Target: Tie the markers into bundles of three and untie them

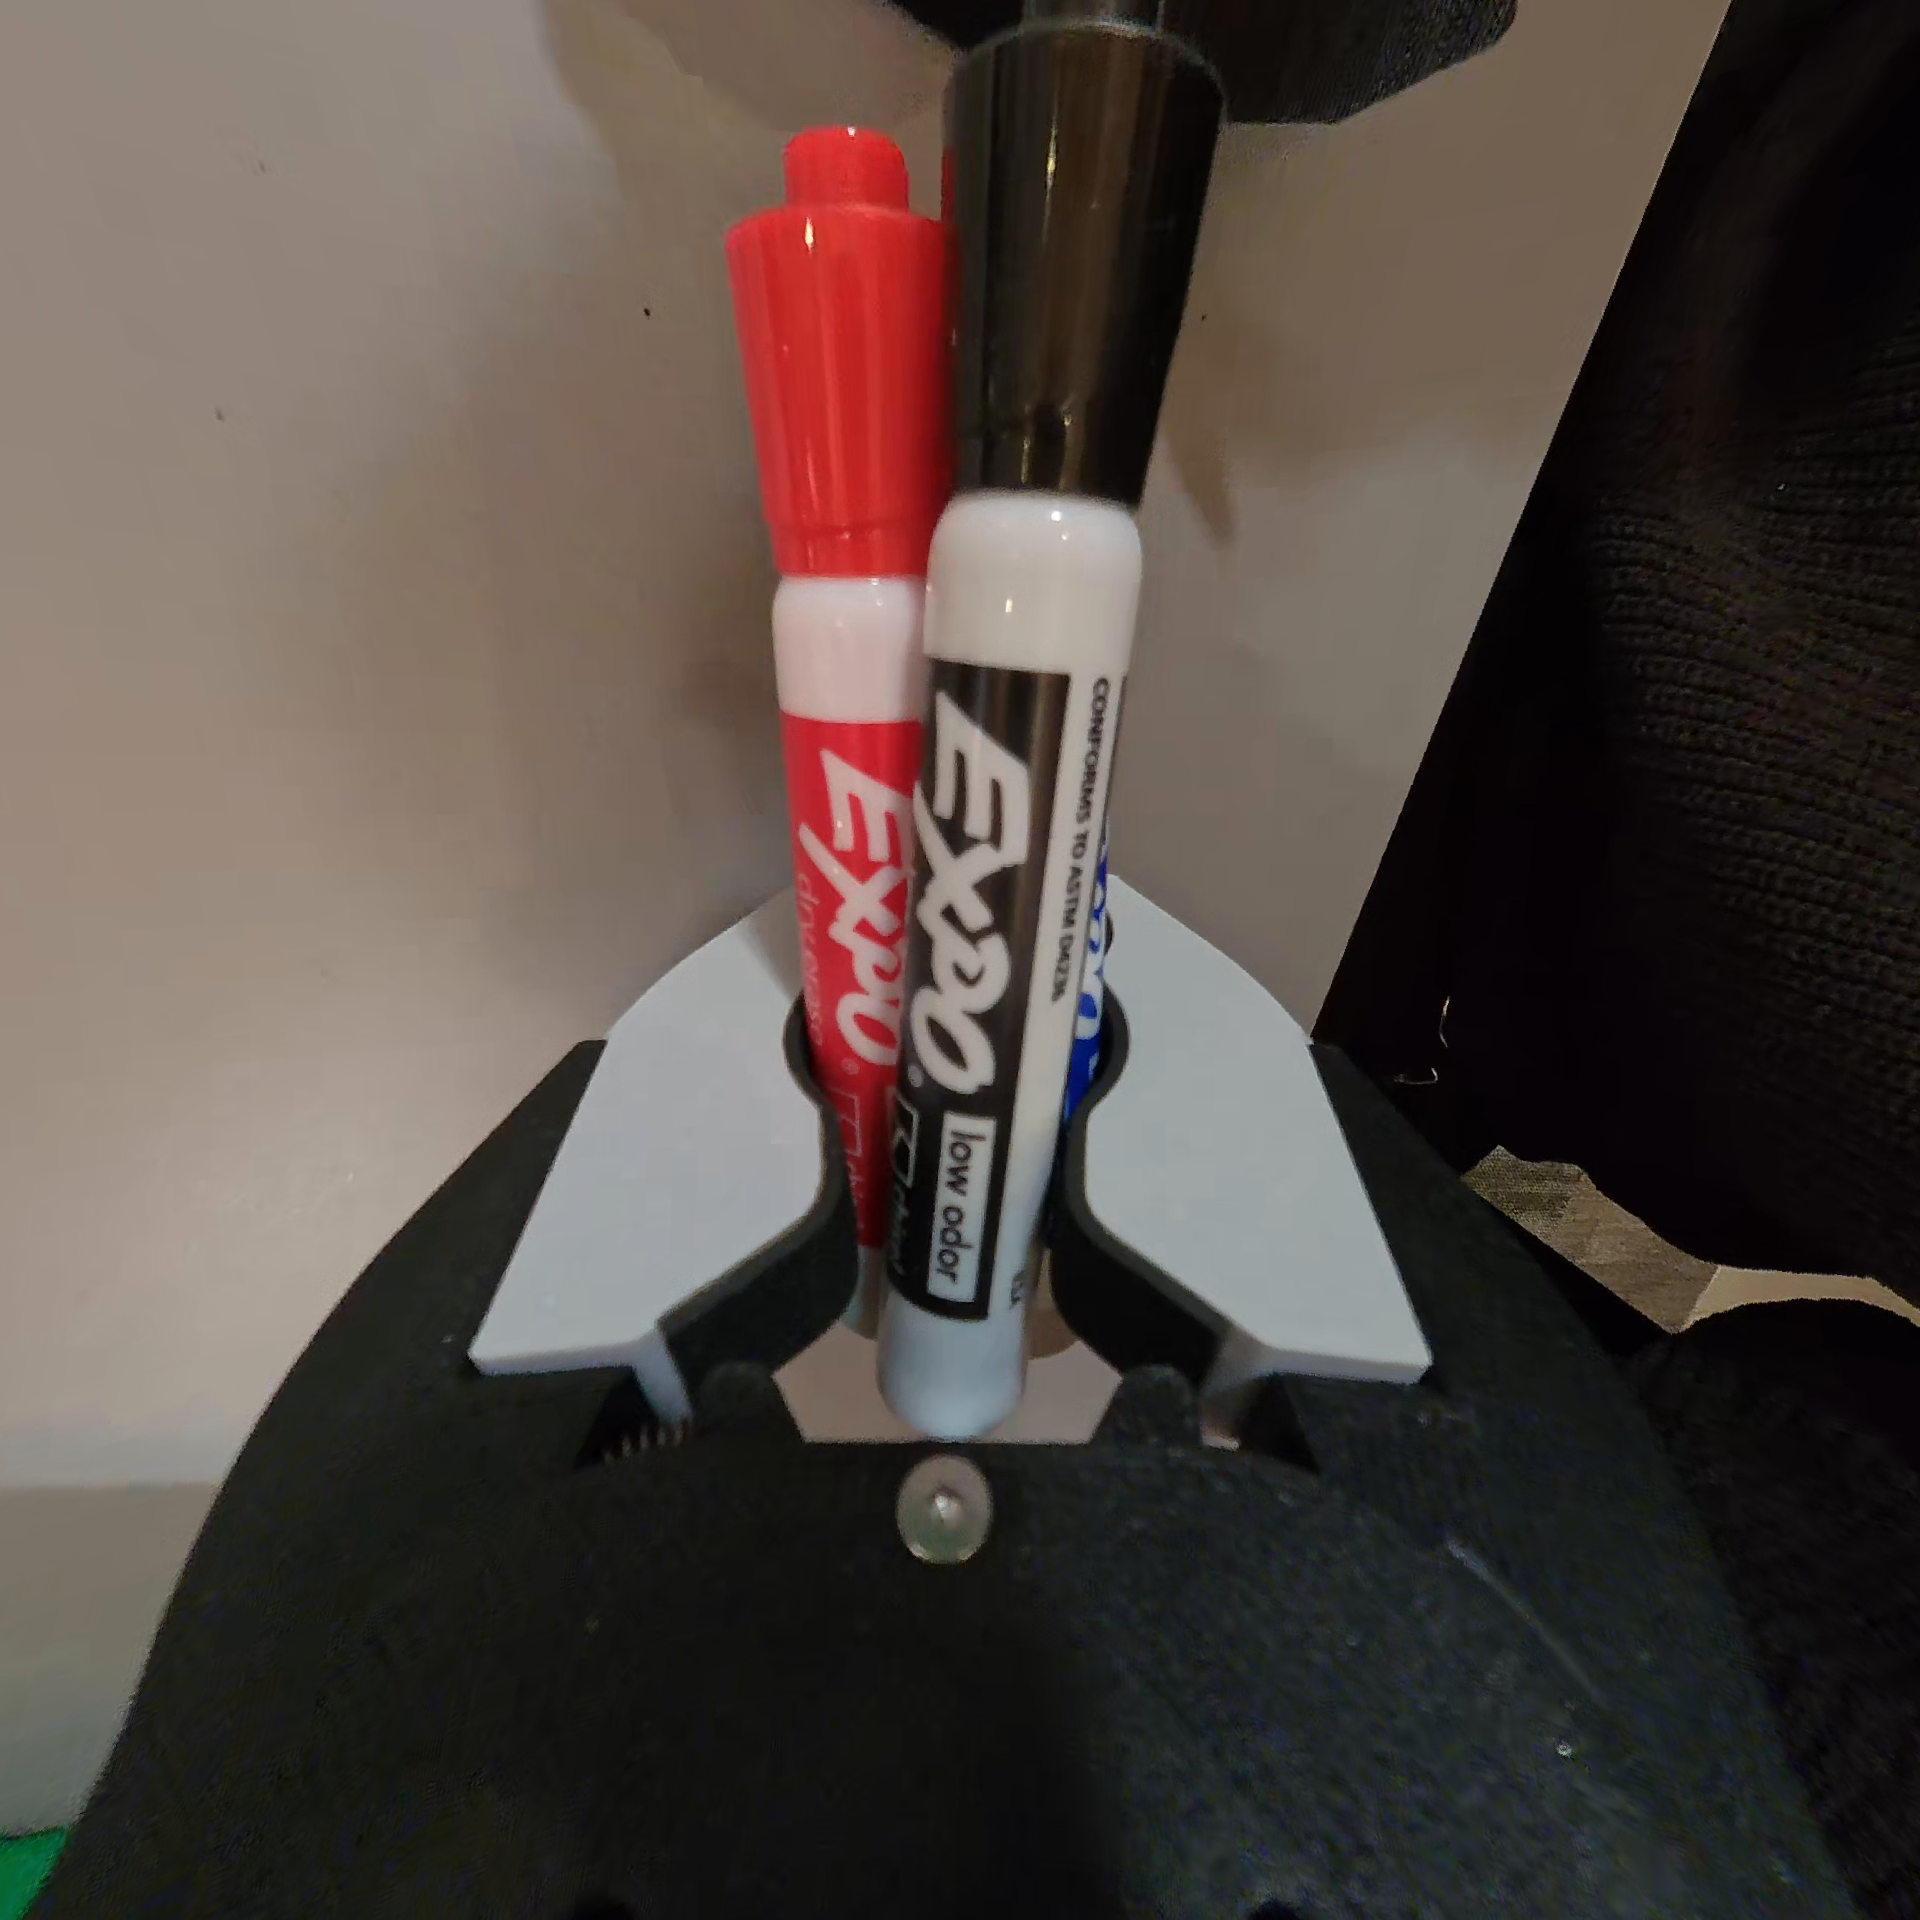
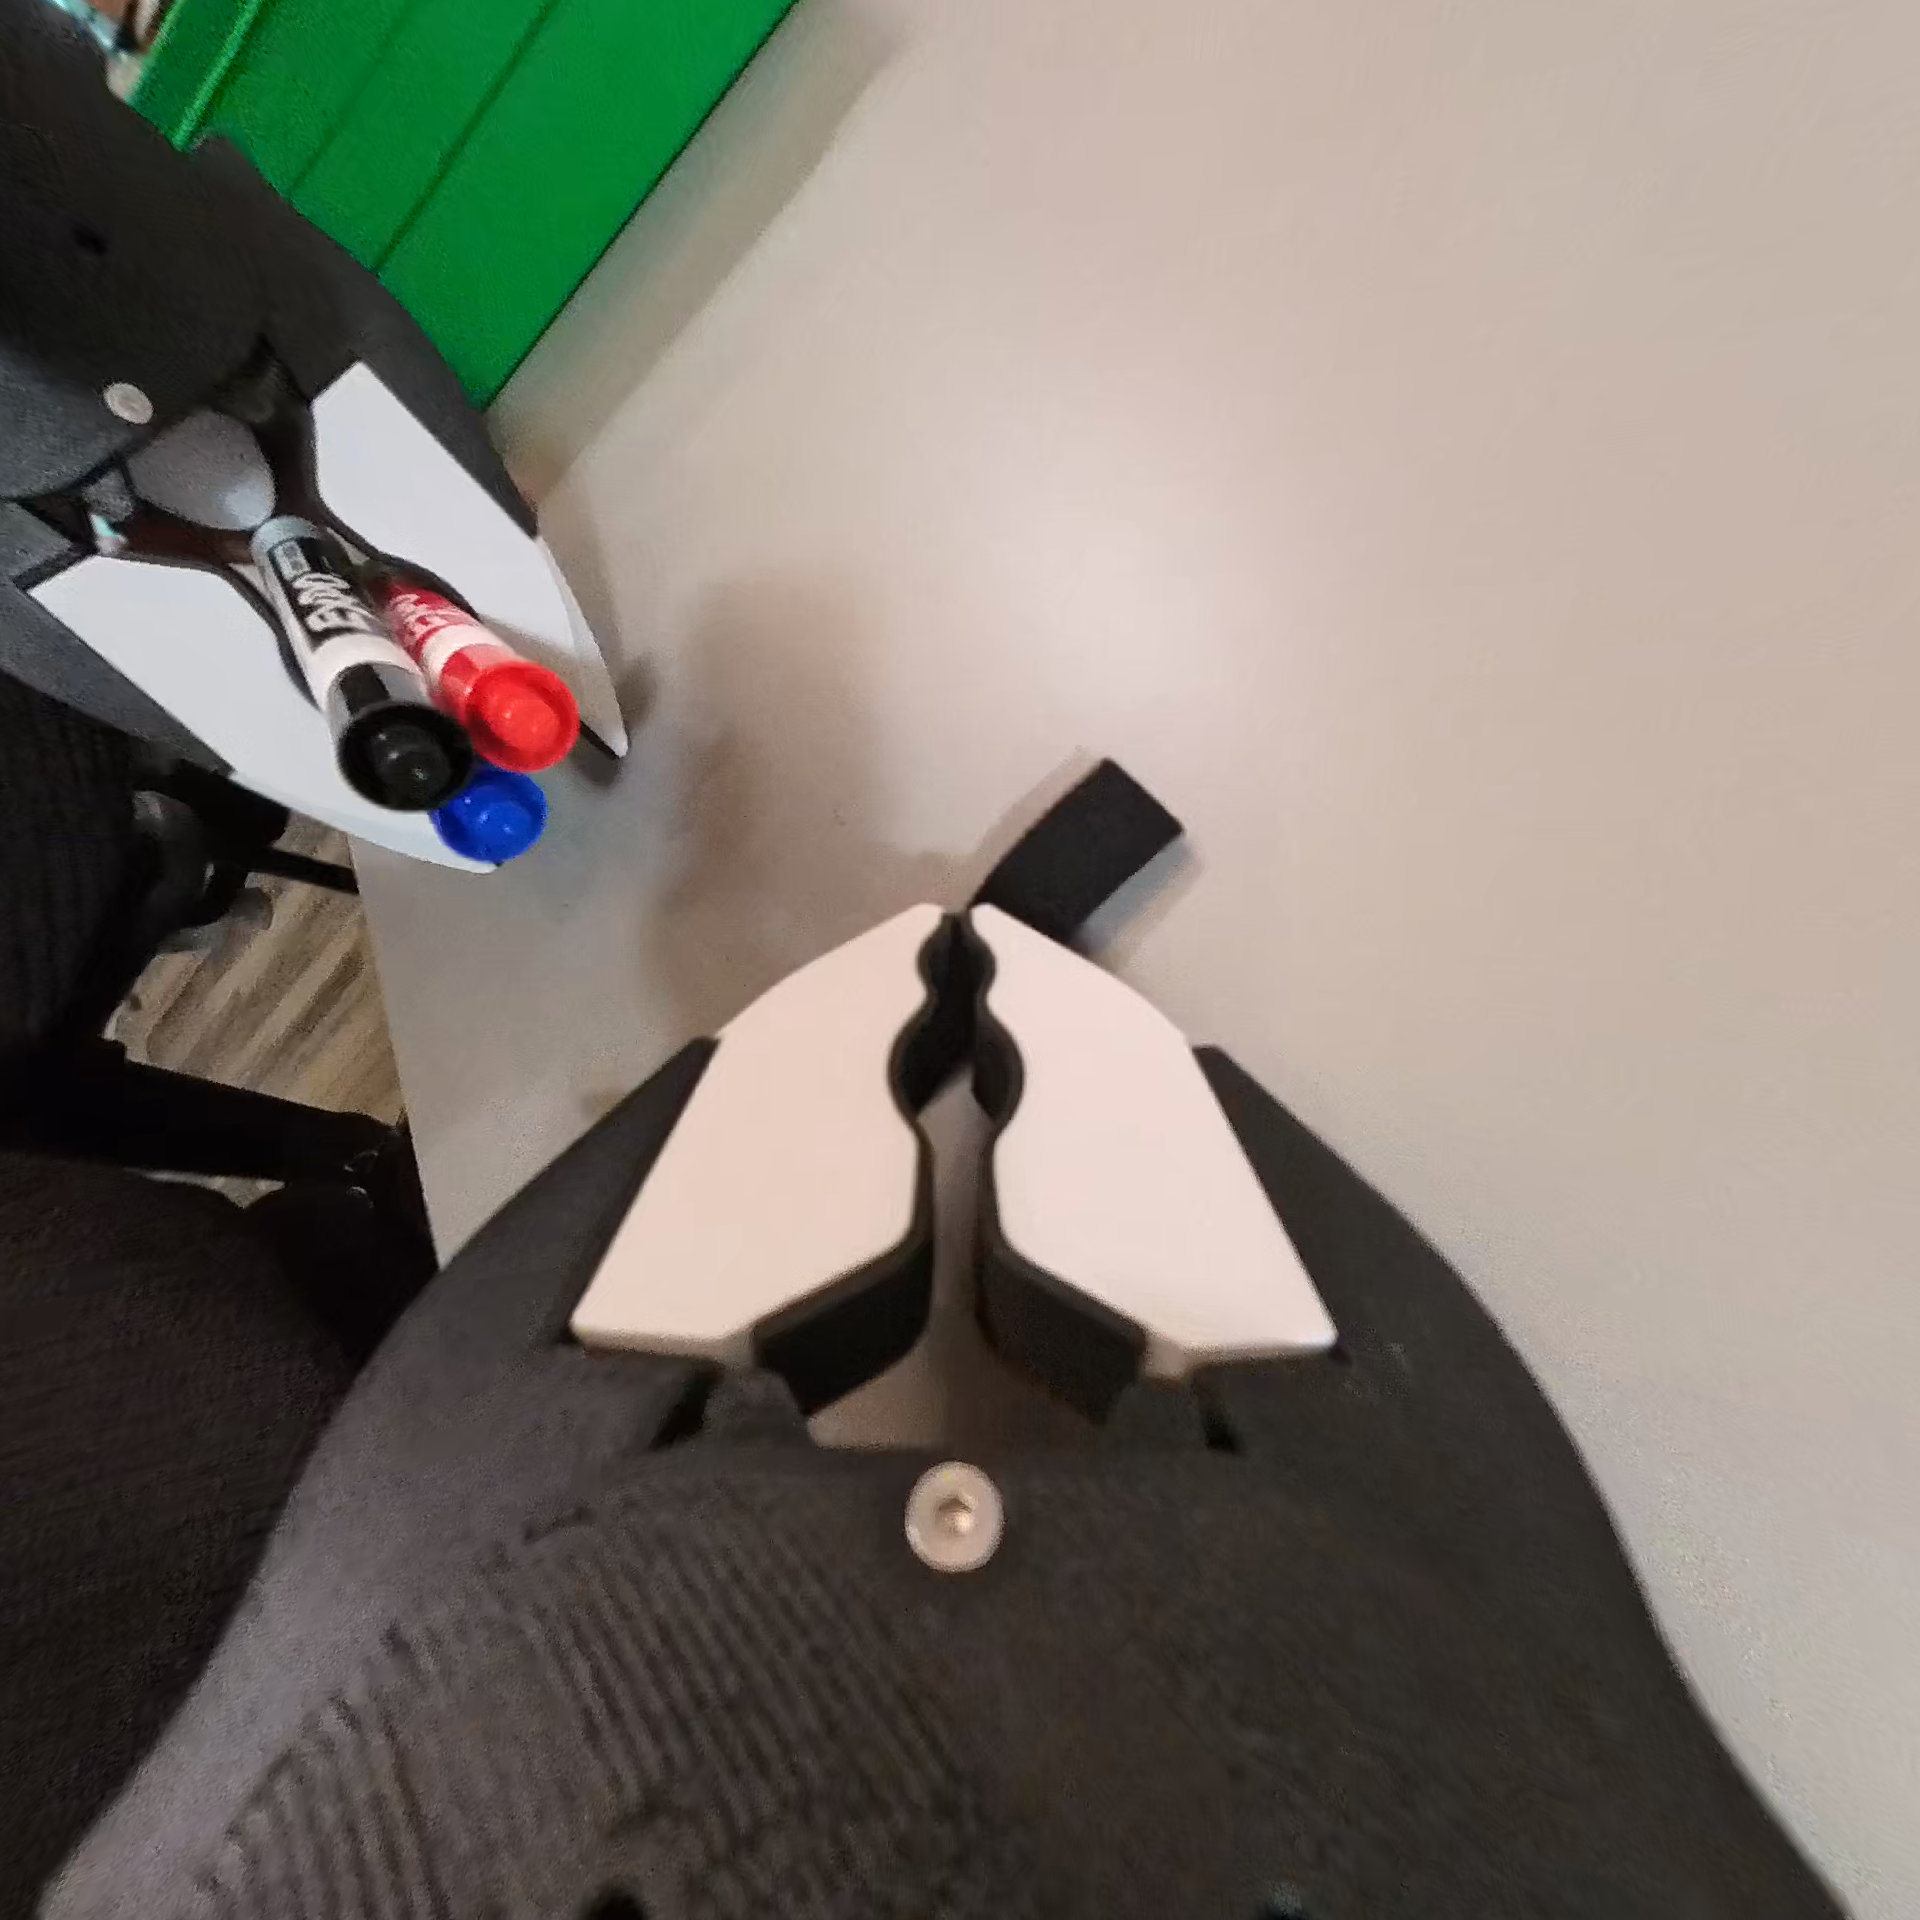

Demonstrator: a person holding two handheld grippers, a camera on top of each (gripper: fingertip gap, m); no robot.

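Observation:
My left gripper (image 1: 961, 997) is shut on three markers held side by side, caps pointing away: a red marker (image 1: 842, 436), a black marker (image 1: 1060, 343) and a blue marker (image 1: 1091, 997) mostly hidden behind the black one. No tie shows around them. In the right wrist view the left gripper (image 2: 540, 800) sits at the upper left by the table edge, with the black cap (image 2: 400, 753), red cap (image 2: 520, 717) and blue cap (image 2: 494, 821) facing me. My right gripper (image 2: 958, 914) is shut, with a black strap (image 2: 1086, 847) sticking out from its tips over the table.
The pale table (image 2: 1351, 520) spreads to the right. A green panel (image 2: 468, 156) stands beyond its far edge. A person's dark knit clothing (image 1: 1662, 727) fills the right of the left wrist view. Wood floor (image 2: 260, 987) and dark chair parts lie left of the table. Some 15 centimetres of space lies between my two pairs of fingers.

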